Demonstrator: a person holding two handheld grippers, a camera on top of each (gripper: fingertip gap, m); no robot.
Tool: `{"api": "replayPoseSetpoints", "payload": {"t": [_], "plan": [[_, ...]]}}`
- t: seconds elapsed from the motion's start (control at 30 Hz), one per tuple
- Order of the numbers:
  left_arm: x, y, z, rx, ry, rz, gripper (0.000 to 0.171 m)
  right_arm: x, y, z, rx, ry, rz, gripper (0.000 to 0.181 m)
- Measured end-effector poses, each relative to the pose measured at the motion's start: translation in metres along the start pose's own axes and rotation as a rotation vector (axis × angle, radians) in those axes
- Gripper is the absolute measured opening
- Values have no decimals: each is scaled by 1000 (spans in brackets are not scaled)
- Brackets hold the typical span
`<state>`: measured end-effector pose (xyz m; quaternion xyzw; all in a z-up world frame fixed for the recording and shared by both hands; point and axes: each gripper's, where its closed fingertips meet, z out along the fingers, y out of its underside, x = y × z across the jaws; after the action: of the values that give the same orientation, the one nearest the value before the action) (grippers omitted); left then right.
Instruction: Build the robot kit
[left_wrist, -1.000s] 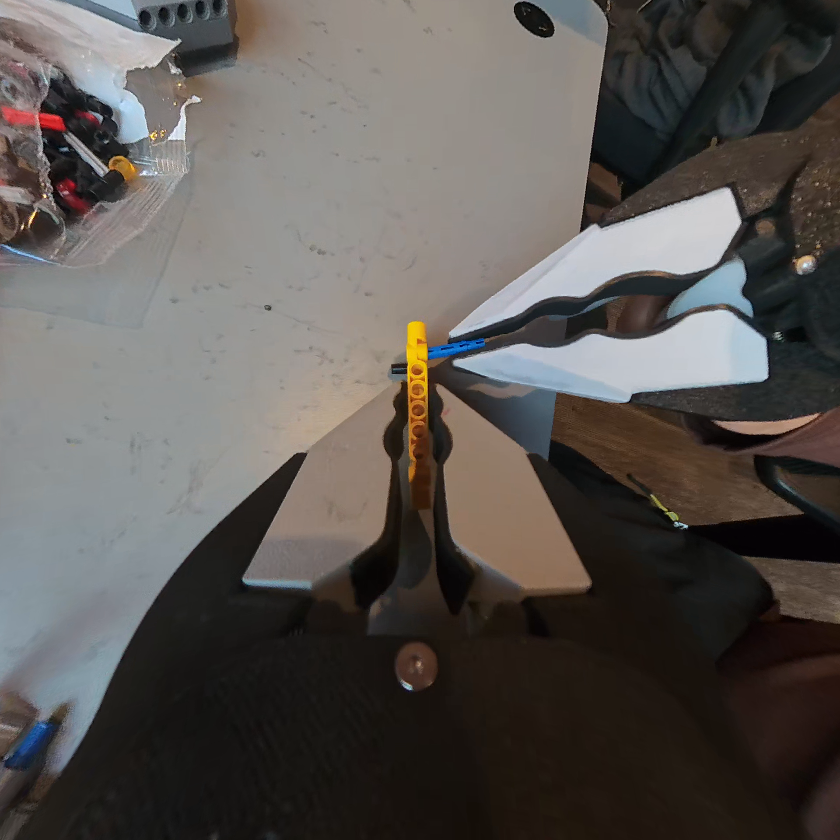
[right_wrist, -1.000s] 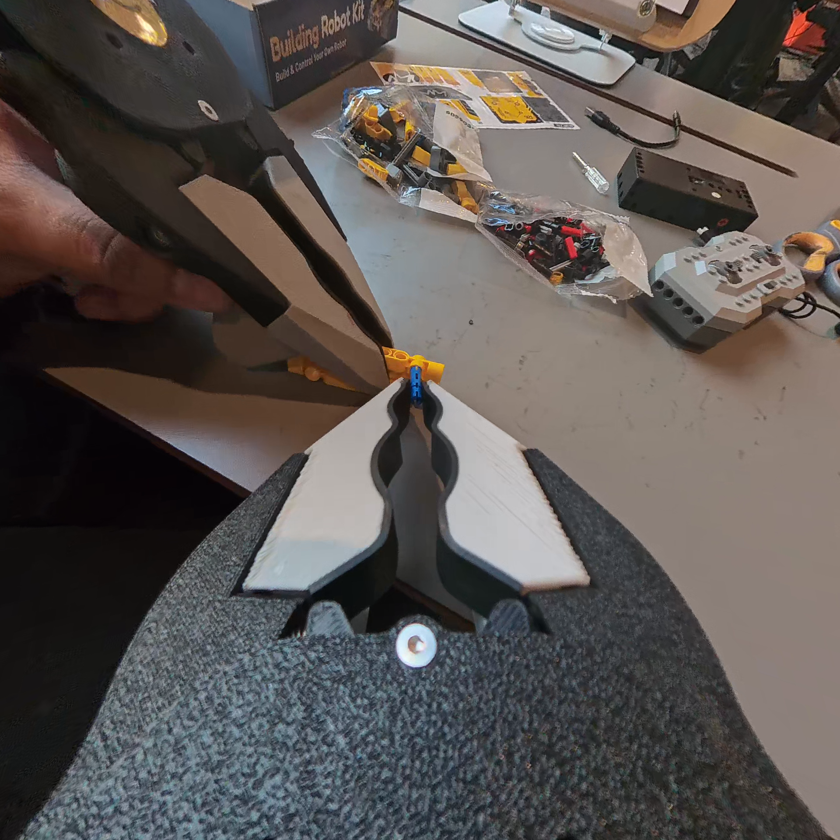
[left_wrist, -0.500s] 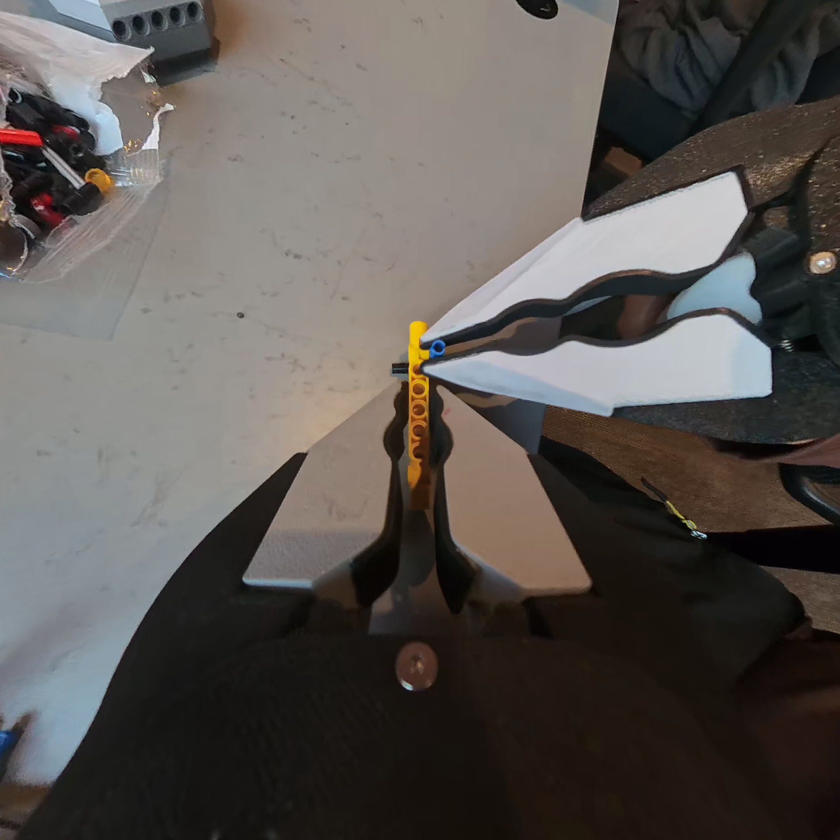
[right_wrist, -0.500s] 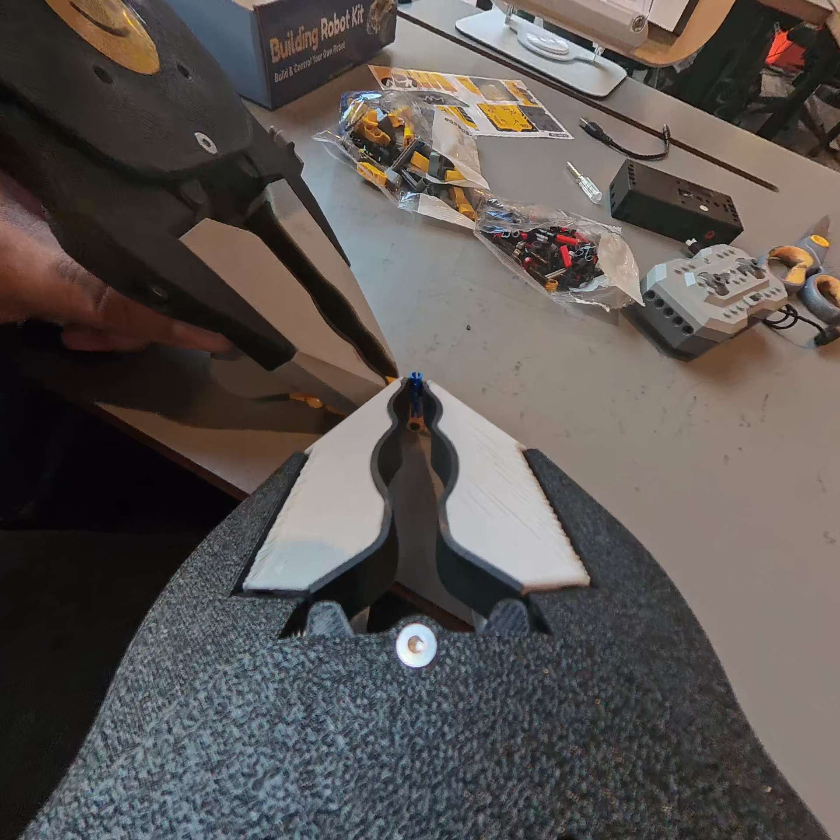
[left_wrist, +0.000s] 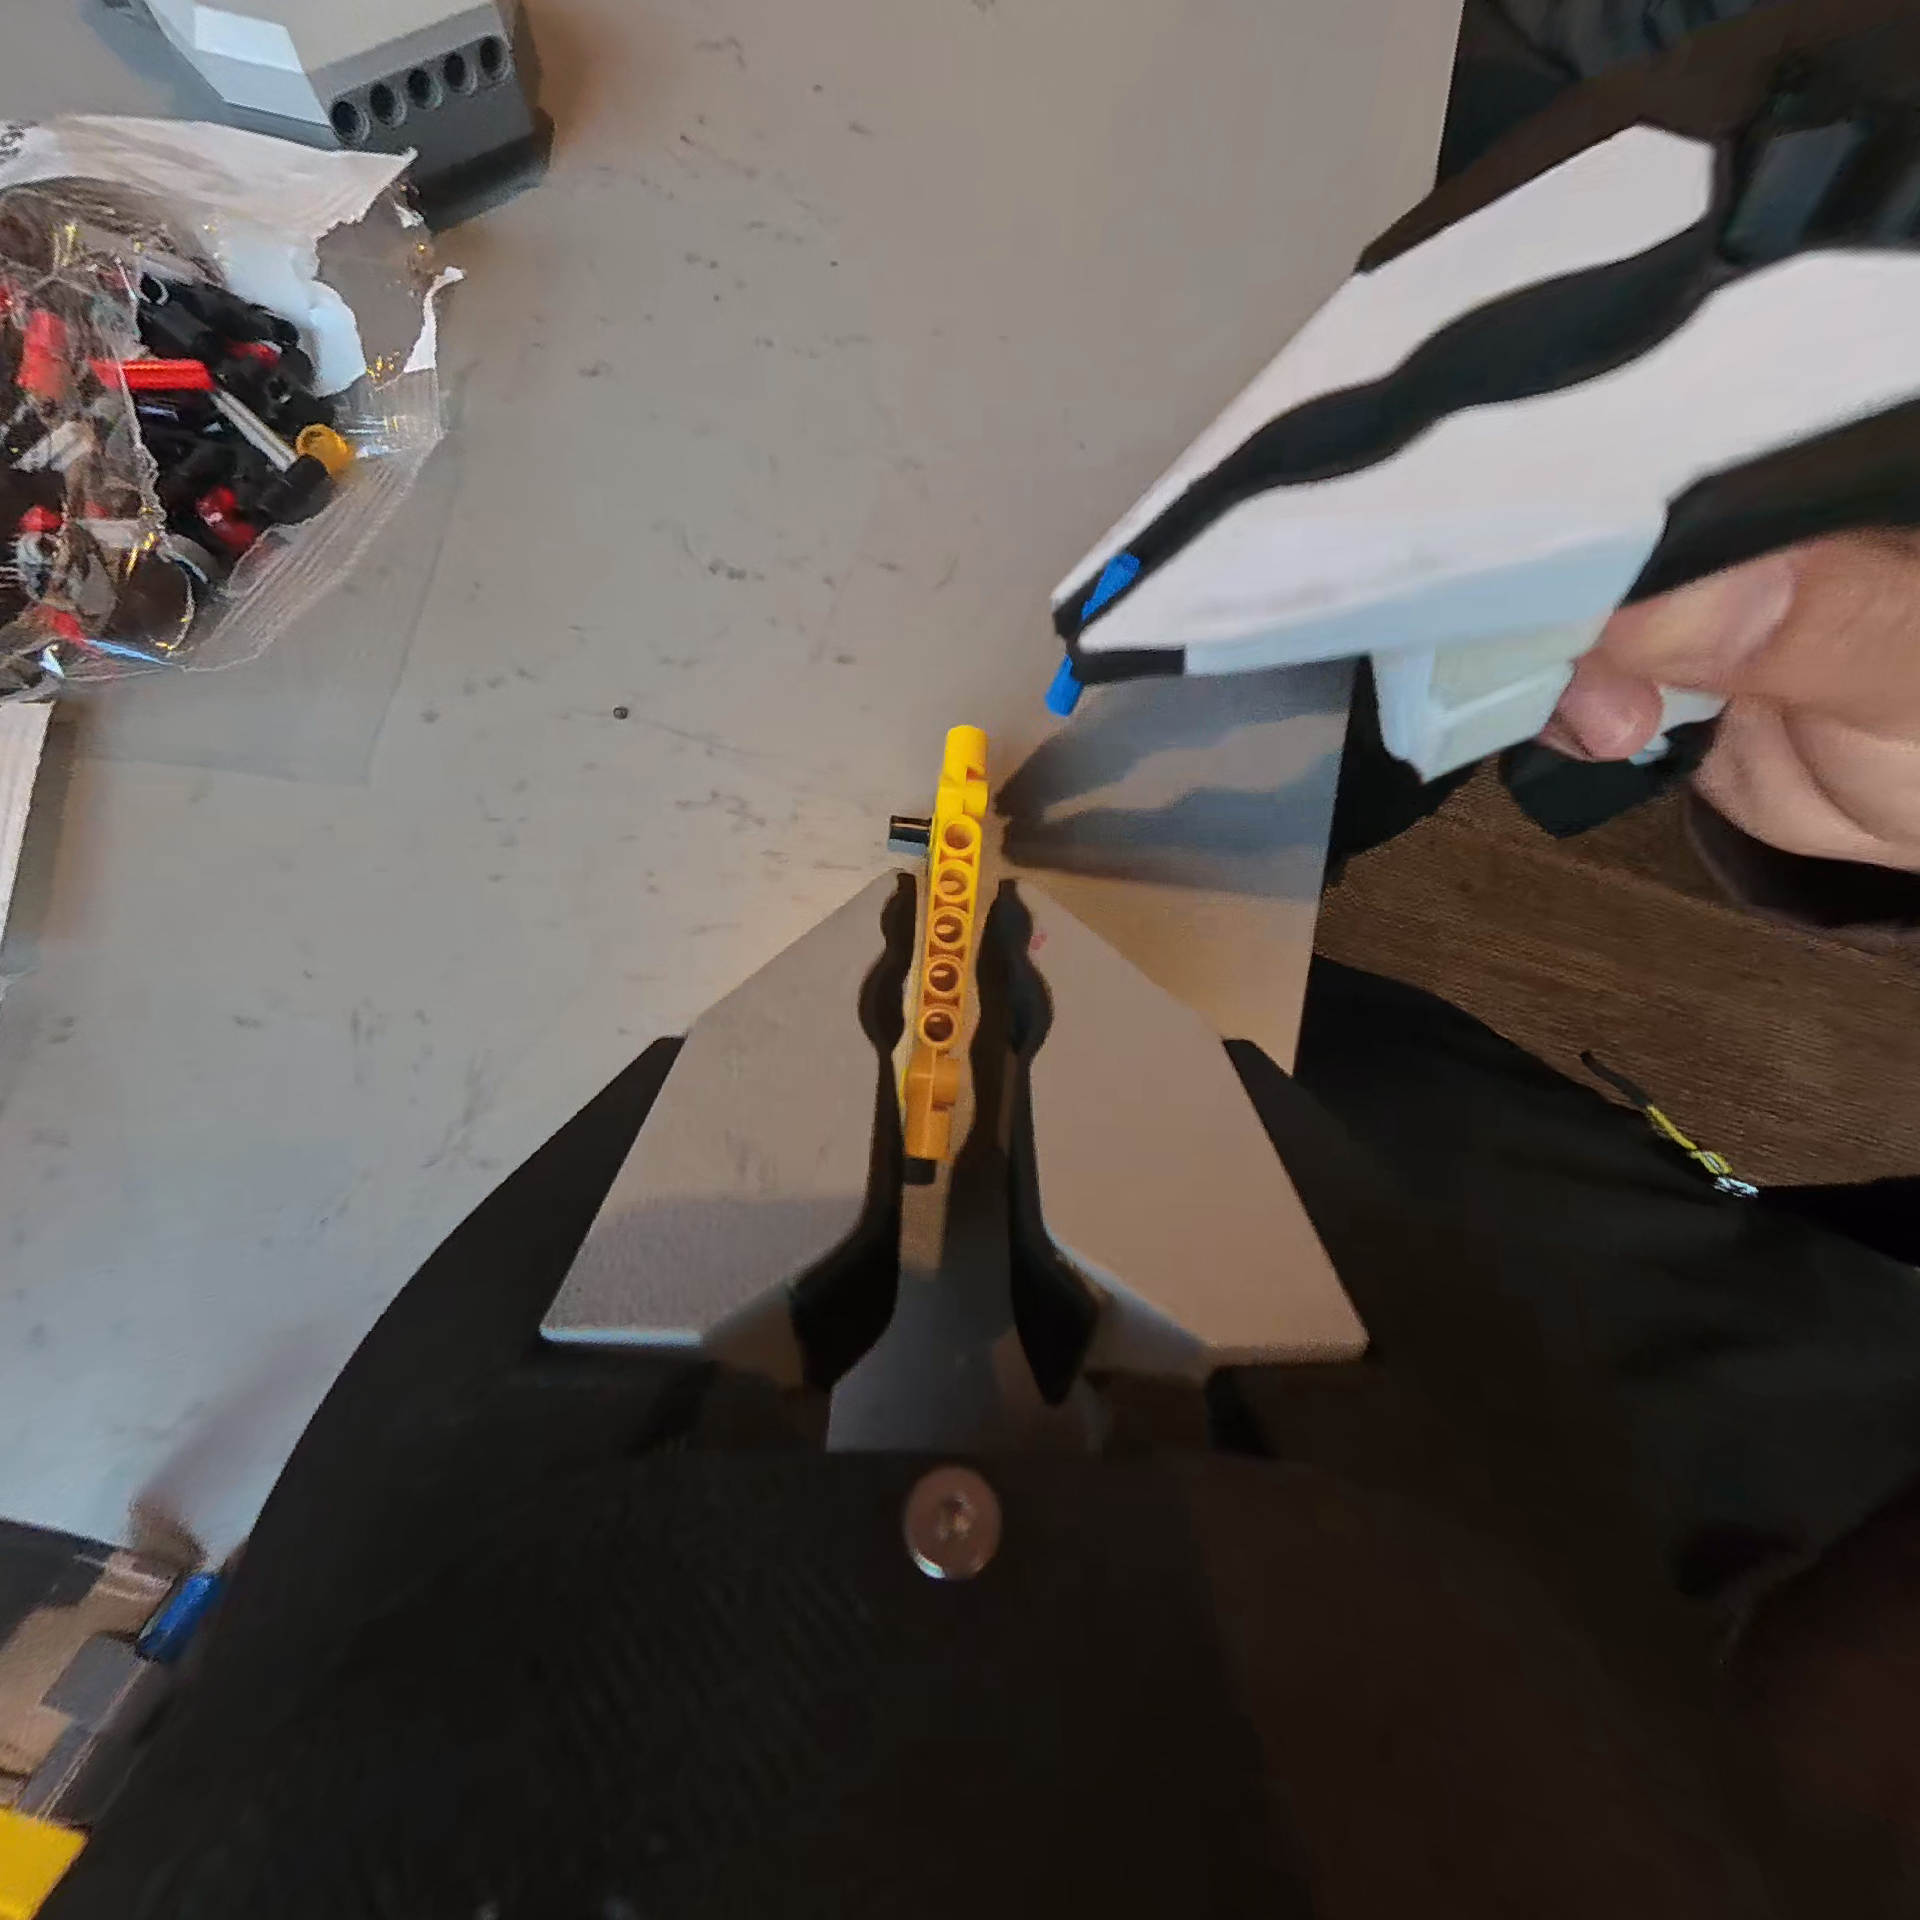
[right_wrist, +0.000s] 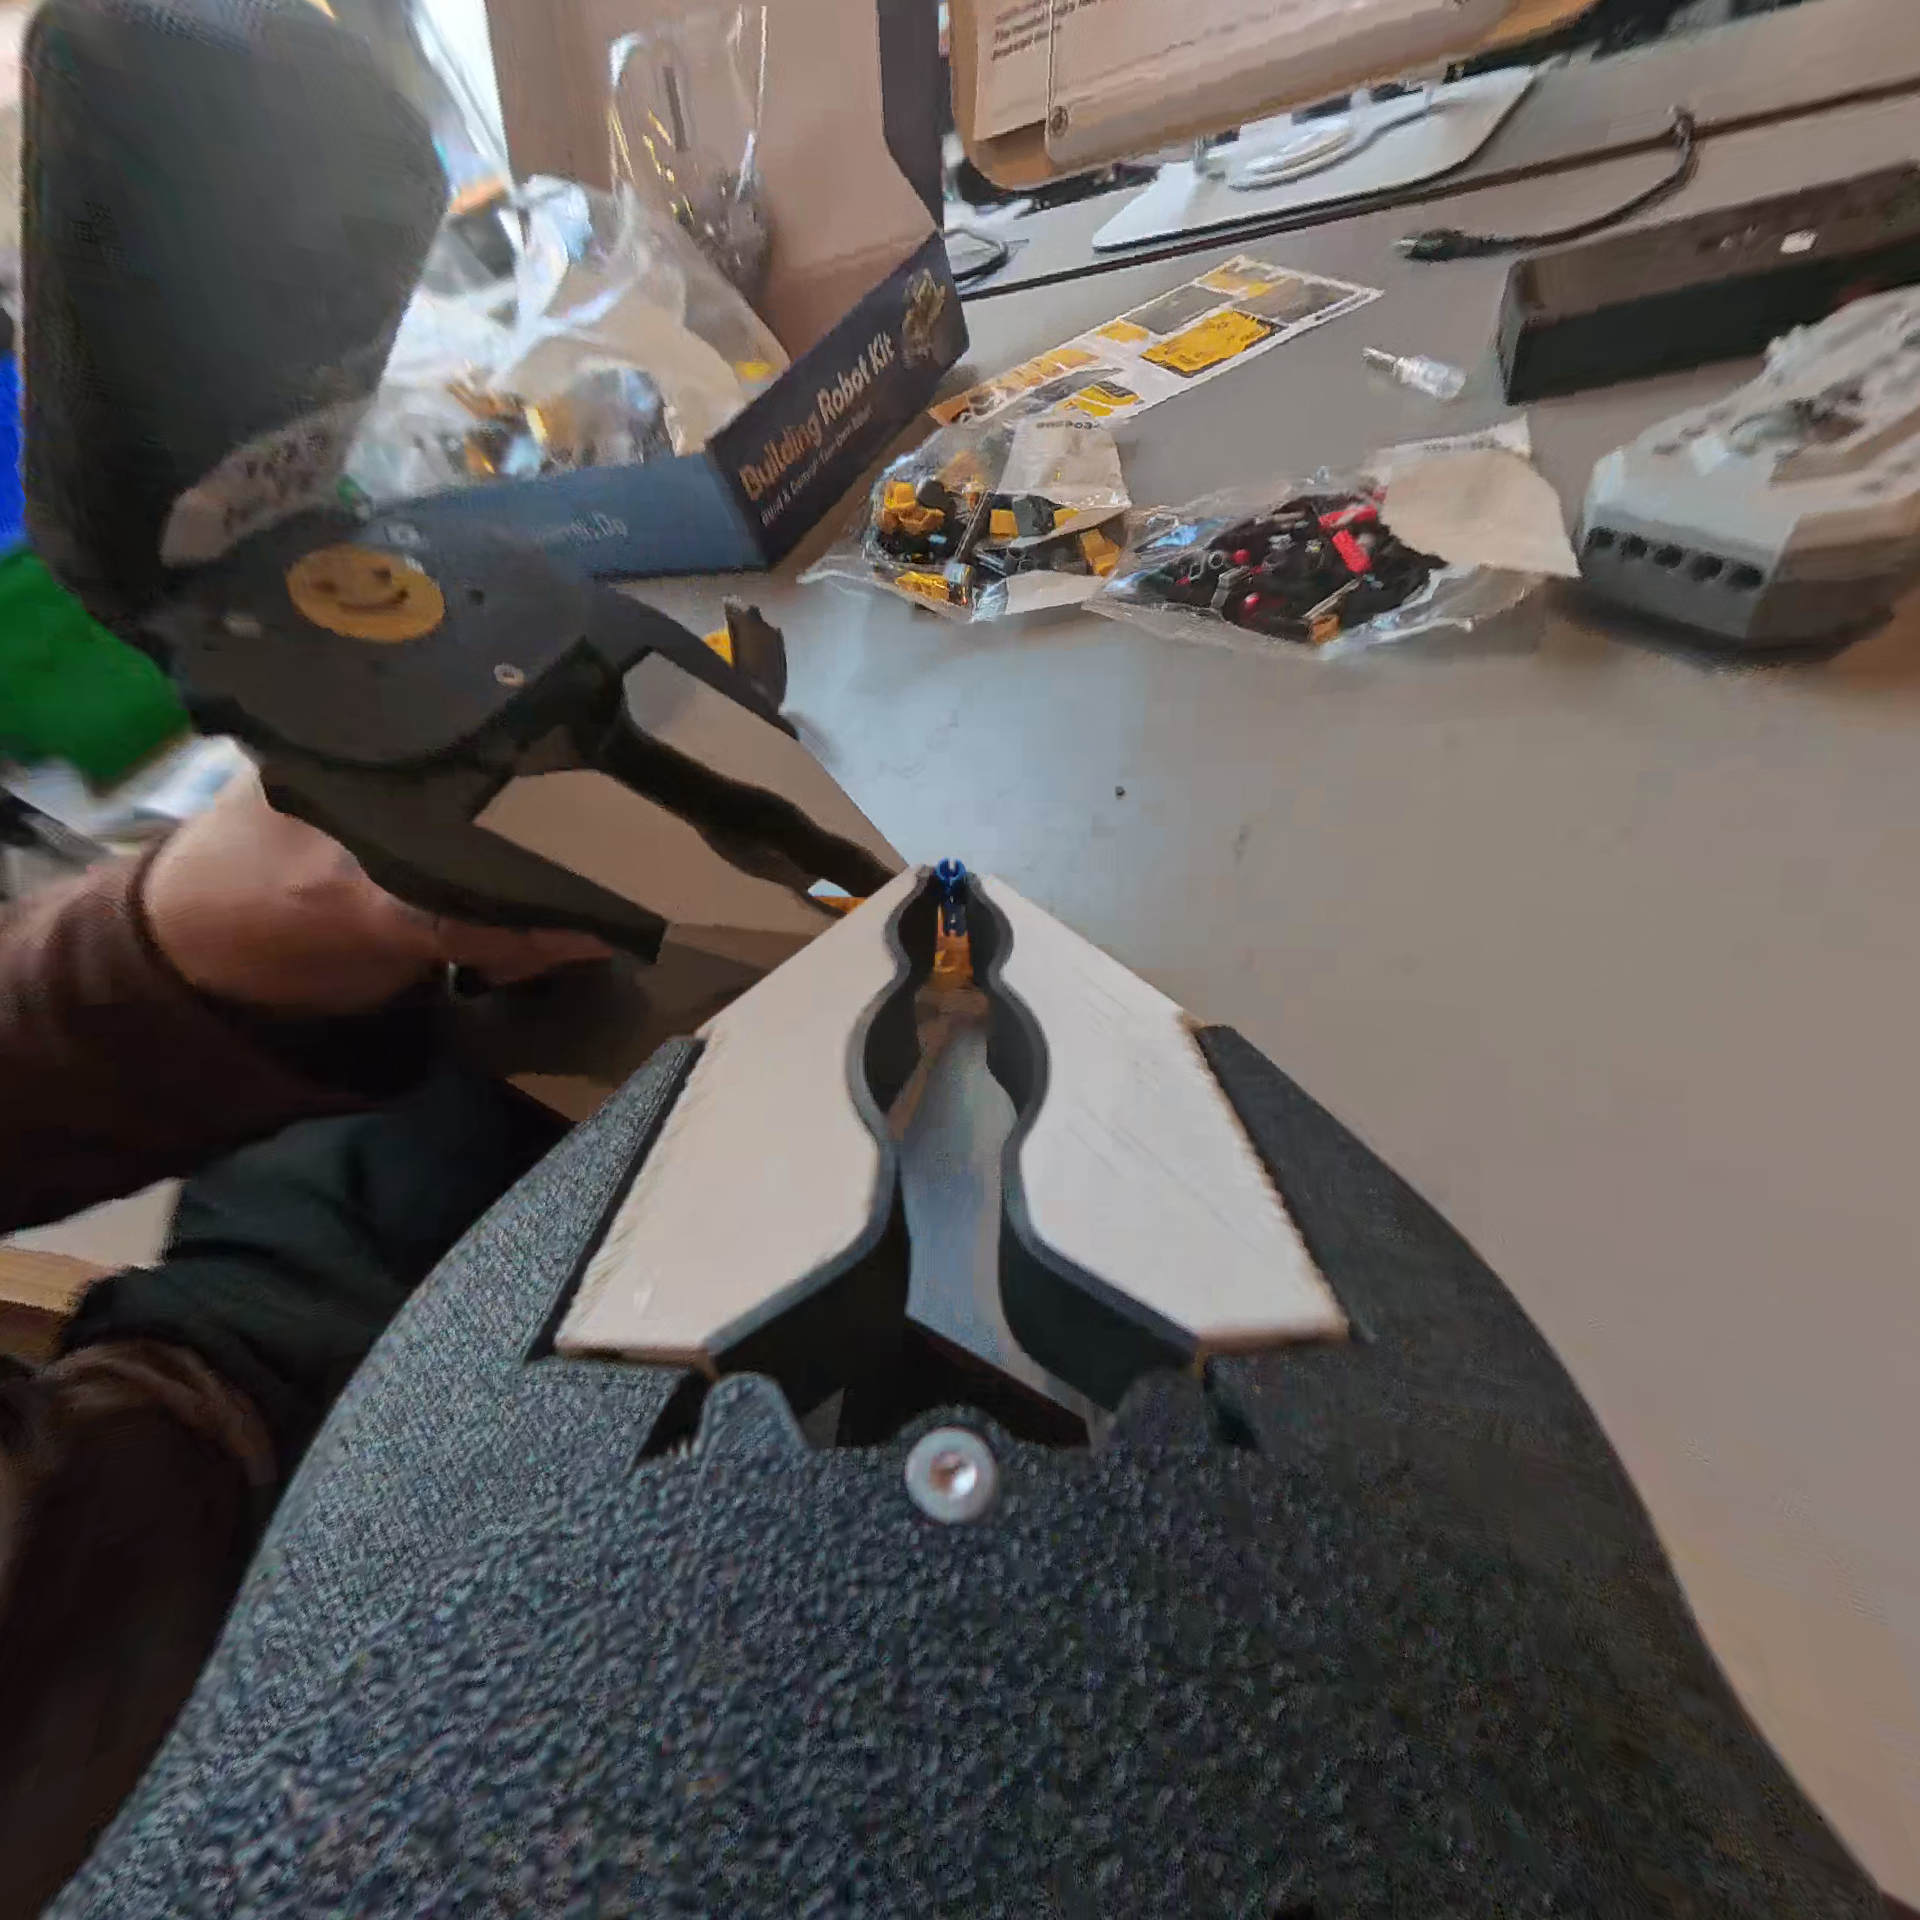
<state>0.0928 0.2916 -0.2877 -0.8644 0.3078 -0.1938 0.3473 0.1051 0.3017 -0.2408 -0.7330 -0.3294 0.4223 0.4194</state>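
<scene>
While our left claw (left_wrist: 951, 883) is clamping the yellow holed plastic beam (left_wrist: 948, 935) lengthwise, our right claw (right_wrist: 948, 883) is pinching a small blue plastic pin (left_wrist: 1062, 691) just upper right of the beam's tip.

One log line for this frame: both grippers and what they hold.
left gripper: shut on yellow beam | right gripper: shut on blue pin | pin apart from beam | table: parts bag

Each gripper (left_wrist: 951, 883) (right_wrist: 951, 883) had pale wedge-shaped fingers with wavy black inner edges, a textured black body and a silver screw (right_wrist: 950, 1473); one sleeve (right_wrist: 83, 1049) was brown.
</scene>
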Motion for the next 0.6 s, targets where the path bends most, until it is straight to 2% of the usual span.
{"api": "replayPoseSetpoints", "payload": {"t": [0.17, 0.3, 0.4, 0.53, 0.6], "plan": [[-3, -1, -5, 19, -27, -1, 22, 7, -6, -10, 65, -83, 189, 4], [1, -17, -21, 95, -92, 59, 23, -6, -11, -11, 79, -158, 220, 4], [15, -27, -23, 105, -73, 122, 22, -18, -12, -9, 77, -211, 229, 4], [23, -39, -26, 149, -94, 206, 5, -24, -13, -9, 75, -243, 234, 5], [26, -42, -27, 166, -97, 230, 2, -26, -14, -11, 83, -253, 241, 5]]}}
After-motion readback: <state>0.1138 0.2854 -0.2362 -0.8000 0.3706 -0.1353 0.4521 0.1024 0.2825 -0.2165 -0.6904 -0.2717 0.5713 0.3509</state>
